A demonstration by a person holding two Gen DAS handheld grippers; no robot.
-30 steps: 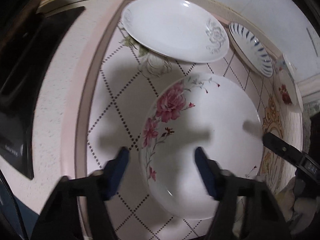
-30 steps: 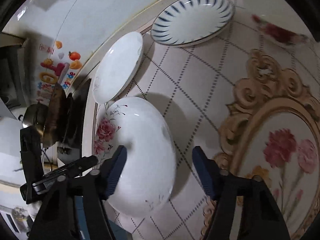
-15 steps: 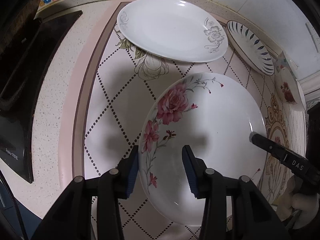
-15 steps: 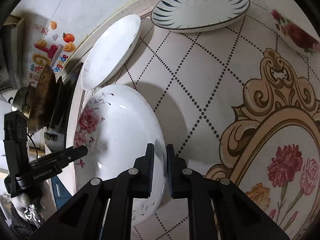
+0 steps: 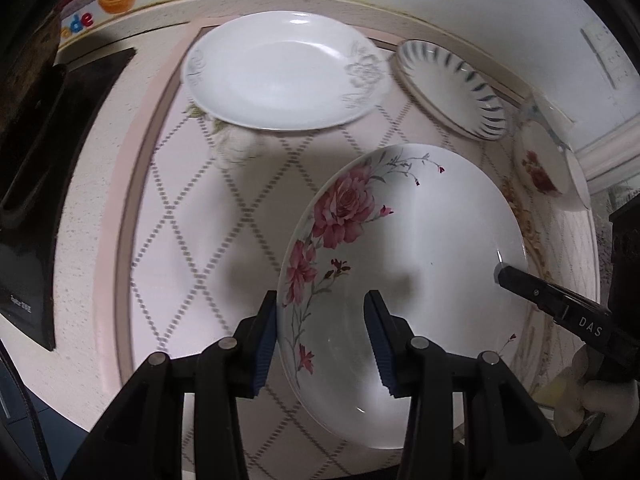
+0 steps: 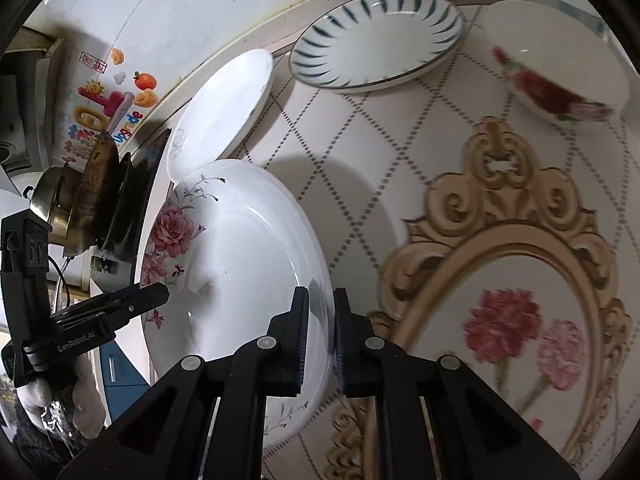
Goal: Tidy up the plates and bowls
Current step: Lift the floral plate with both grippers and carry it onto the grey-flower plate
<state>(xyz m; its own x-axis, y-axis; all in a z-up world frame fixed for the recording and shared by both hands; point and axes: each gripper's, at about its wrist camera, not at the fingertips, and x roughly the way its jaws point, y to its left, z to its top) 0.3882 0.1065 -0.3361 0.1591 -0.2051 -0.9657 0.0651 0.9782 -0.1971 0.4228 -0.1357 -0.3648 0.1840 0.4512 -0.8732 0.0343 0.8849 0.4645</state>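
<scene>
The rose plate (image 5: 404,280) lies on the patterned mat (image 5: 192,240), at the centre of the left wrist view, and both grippers are at its rim. The right gripper (image 6: 320,332) has its two fingers pressed together on the rim at the plate's 4 o'clock side in its own view, so it pinches the edge. The left gripper (image 5: 320,336) has its fingers spread, one outside the rim and one over the inside of the plate; they straddle the edge but I see a gap, so it does not grip yet.

I judge that the step in hand is taking this plate with two grippers, to carry it to another dish. The plain white plate (image 5: 284,72) is at 12 o'clock from it, the striped dish (image 5: 448,88) at 1 o'clock, and the small flower bowl (image 5: 548,168) at 2 o'clock, all apart from it.

The next move probably calls for the left fingers to close on the rim, then an even lift from both sides so the plate does not tilt or slip.
</scene>
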